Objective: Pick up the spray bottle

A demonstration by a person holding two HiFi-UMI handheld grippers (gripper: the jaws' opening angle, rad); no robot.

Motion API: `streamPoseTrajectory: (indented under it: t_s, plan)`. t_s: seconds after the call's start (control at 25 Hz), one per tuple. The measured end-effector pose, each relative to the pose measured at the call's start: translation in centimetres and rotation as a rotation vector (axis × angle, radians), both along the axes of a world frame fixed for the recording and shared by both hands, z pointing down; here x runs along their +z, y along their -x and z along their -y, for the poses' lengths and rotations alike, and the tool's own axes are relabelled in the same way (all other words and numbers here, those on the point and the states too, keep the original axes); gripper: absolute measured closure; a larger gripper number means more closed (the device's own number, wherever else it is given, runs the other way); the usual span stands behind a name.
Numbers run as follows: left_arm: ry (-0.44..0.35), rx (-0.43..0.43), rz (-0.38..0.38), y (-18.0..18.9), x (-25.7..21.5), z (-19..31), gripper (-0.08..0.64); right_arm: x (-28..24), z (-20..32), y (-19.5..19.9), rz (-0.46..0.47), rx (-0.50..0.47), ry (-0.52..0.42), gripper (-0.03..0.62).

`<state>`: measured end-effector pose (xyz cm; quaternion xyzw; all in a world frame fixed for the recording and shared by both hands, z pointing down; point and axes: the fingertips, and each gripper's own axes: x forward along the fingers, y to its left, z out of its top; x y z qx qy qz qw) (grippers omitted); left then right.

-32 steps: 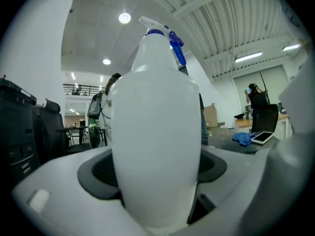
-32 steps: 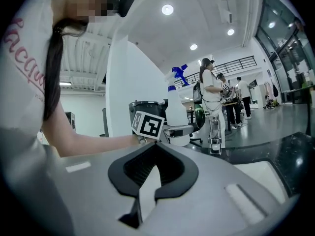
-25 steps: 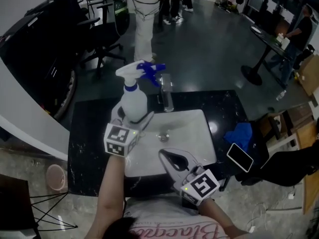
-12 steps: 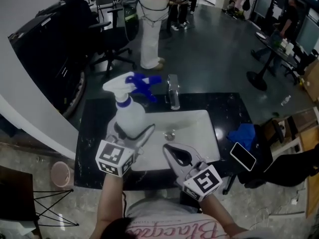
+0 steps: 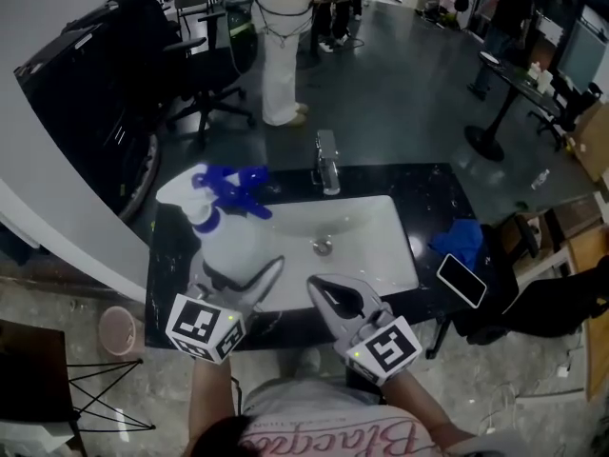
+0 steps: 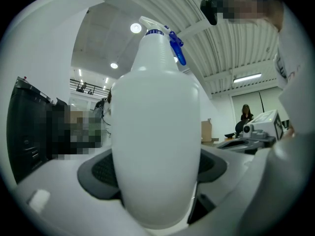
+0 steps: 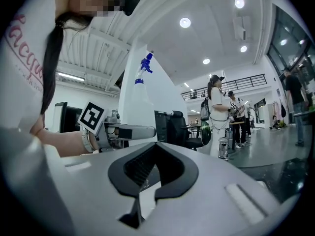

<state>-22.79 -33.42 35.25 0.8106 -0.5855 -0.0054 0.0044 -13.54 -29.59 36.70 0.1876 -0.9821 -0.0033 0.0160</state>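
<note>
The spray bottle (image 5: 231,244) is white with a blue trigger head (image 5: 232,188). My left gripper (image 5: 238,272) is shut on its body and holds it upright in the air over the counter's left front part. In the left gripper view the bottle (image 6: 155,127) fills the space between both pads (image 6: 104,171). My right gripper (image 5: 324,298) hangs shut and empty at the sink's front rim, to the right of the bottle. The right gripper view shows its jaws (image 7: 140,200) meeting at the tips, with the bottle (image 7: 142,95) and the left gripper's marker cube (image 7: 91,117) beyond.
A white sink (image 5: 385,250) with a chrome faucet (image 5: 326,163) is set in a black counter (image 5: 166,284). A blue cloth (image 5: 460,240) and a phone (image 5: 461,280) lie at its right. A pink bin (image 5: 116,330) stands lower left, office chairs (image 5: 205,74) and a person (image 5: 281,36) behind.
My left gripper has carried the bottle left and toward me, from beside the faucet to the counter's left front. The right gripper has shifted only slightly.
</note>
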Motion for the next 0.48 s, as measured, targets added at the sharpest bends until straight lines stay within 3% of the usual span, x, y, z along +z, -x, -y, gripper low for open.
streamPoseTrajectory:
  t_s: [0.48]
  plan:
    - [0.0,0.036,-0.002,-1.8,-0.2,-2.1,0.153,-0.7,-1.0,0.2,-0.006,-0.005,-0.027,0.592]
